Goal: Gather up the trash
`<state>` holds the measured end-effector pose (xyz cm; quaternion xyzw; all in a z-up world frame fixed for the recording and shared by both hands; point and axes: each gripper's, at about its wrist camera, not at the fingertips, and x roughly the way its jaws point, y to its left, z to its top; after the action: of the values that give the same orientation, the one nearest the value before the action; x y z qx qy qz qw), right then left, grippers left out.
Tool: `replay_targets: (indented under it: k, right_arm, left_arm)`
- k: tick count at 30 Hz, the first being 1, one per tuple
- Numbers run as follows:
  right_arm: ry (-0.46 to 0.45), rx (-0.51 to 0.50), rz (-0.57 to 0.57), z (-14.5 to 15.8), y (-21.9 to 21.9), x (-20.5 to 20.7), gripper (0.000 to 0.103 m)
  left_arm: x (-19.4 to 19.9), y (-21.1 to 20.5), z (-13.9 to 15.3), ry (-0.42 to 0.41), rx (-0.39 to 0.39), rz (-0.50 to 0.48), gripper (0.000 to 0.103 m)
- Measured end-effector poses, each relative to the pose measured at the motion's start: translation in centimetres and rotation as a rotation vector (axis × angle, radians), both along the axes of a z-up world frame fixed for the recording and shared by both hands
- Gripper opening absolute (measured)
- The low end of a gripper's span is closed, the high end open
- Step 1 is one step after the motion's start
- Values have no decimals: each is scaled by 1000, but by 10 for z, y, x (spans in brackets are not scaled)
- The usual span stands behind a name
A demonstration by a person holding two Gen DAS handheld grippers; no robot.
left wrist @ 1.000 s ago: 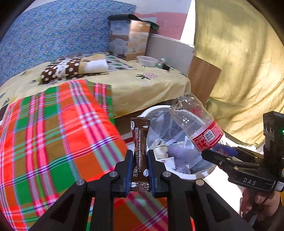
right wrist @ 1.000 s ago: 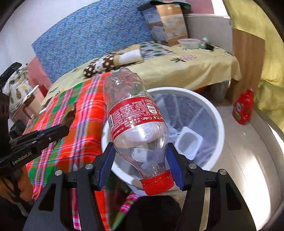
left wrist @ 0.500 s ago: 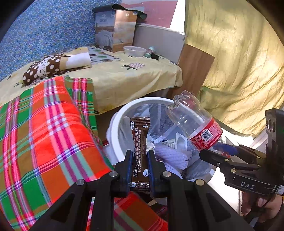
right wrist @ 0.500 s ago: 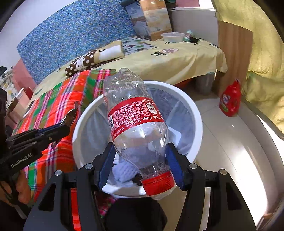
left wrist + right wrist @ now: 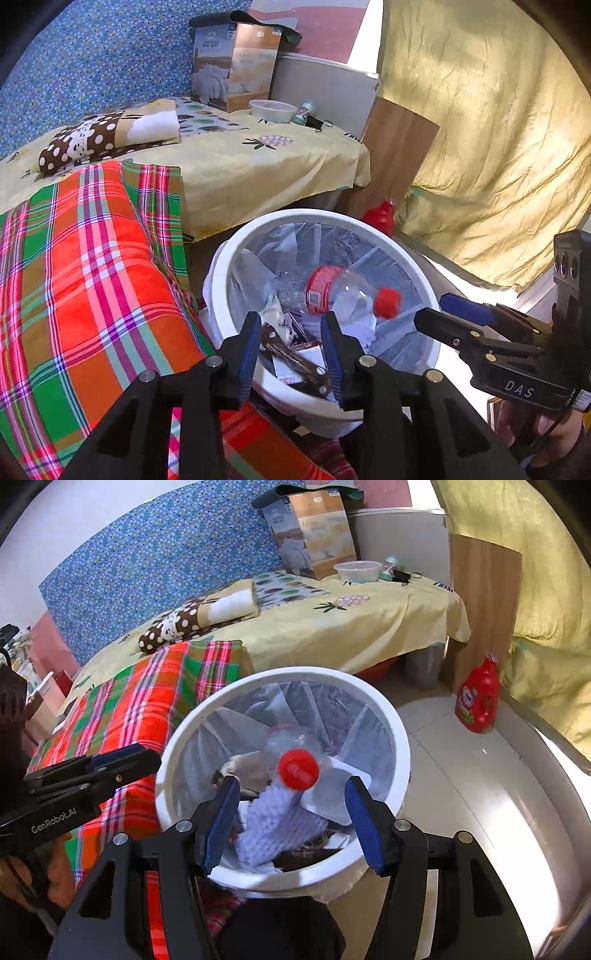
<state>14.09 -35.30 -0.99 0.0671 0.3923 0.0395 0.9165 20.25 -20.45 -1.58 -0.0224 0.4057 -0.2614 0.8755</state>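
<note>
Both grippers are poised over the round white plastic waste bin (image 5: 417, 258) lined with a clear plastic bag, and neither one is carrying anything. The left gripper (image 5: 290, 349) has its blue-padded jaws spread well apart, nothing between them but air. Just below and ahead of its tips, the brown coffee-stick sachet (image 5: 291, 356) lies slantwise inside the bin, against the near wall. The right gripper (image 5: 291, 821) is opened wider, jaws empty, hanging above the bin's near rim (image 5: 295, 880).

Straight ahead of the right gripper's tips, down inside the liner, the clear plastic cola bottle with red label and red cap (image 5: 295, 760) lies on the heap, cap end pointing back toward the camera. From the left wrist view that same bottle (image 5: 332, 290) is beyond the left jaws and a touch to their right, lying on its side with the cap toward the right gripper (image 5: 458, 319), which reaches in from the right edge.

Under the bottle, nearest the right gripper, sits a pale lilac knitted-looking foam net (image 5: 275, 821). A white plastic tray (image 5: 332, 794) is tucked beside it to the right, with crumpled paper and wrappers around; their details are too jumbled to tell.

To the left of both grippers, touching the bin's side, is the red, green and pink plaid blanket (image 5: 92, 280). Well ahead and to the right of the right gripper, a red plastic detergent bottle (image 5: 478, 698) stands upright on the tiled floor.
</note>
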Motion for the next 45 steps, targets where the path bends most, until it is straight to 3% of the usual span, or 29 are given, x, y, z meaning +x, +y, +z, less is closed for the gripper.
replay_targets:
  k: [25, 45]
  right_arm:
    - [-114, -48, 106, 26, 66, -57, 61]
    - [-150, -56, 162, 29, 93, -94, 61]
  left_arm:
    - [-96, 68, 42, -123, 12, 123, 33]
    - [-151, 115, 38, -136, 48, 231, 33]
